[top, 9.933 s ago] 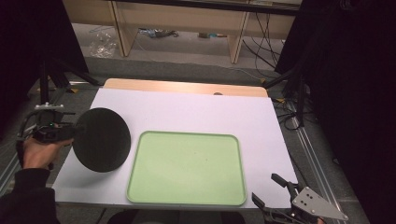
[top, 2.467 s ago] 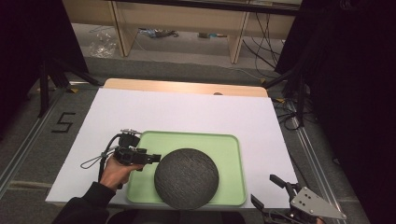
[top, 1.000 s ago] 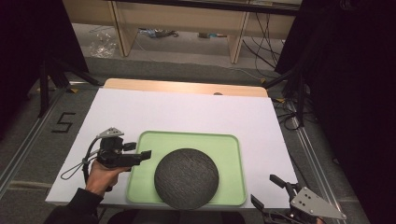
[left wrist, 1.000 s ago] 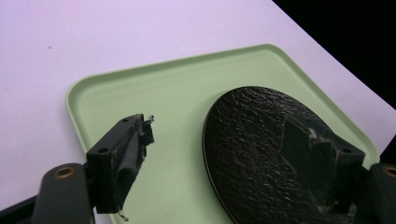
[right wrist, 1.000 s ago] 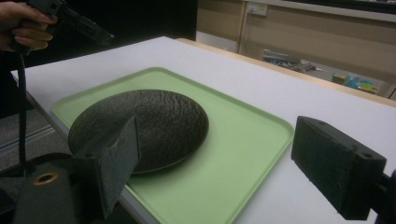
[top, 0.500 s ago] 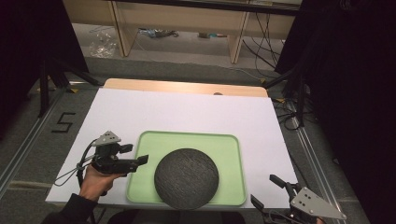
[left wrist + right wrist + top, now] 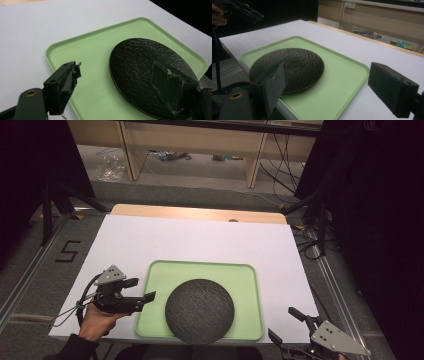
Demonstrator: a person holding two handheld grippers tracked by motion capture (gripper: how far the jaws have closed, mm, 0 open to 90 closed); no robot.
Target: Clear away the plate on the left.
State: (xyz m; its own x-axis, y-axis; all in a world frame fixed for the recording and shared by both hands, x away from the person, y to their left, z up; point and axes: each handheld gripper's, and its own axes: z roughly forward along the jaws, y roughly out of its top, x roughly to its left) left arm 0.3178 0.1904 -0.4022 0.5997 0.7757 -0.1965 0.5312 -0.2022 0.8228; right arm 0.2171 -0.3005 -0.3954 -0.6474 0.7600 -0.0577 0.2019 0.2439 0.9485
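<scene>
Since the earlier frames the left hand-held gripper (image 7: 141,290) has let go of the black plate (image 7: 200,311) and backed off to its own left side, so it's now hanging just off the left edge of the green tray (image 7: 245,275), over the white sheet on the table (image 7: 150,235). Its jaws are spread wide with nothing between them, pointing toward the tray; in the left gripper view the plate sits right ahead, partly behind the right-hand jaw. The person's hand (image 7: 97,320) wraps the grip from below.

Plate is lying flat inside the tray, toward the near edge, bumpy dark texture facing up, its rim close to the tray's near lip.

Right hand-held gripper (image 7: 286,326) is parked at the table's near right corner, hasn't budged, well apart from the plate. Jaws are wide open too and empty; from its own view the tray and plate lie ahead and to its left, with the other gripper far off at top left.
</scene>
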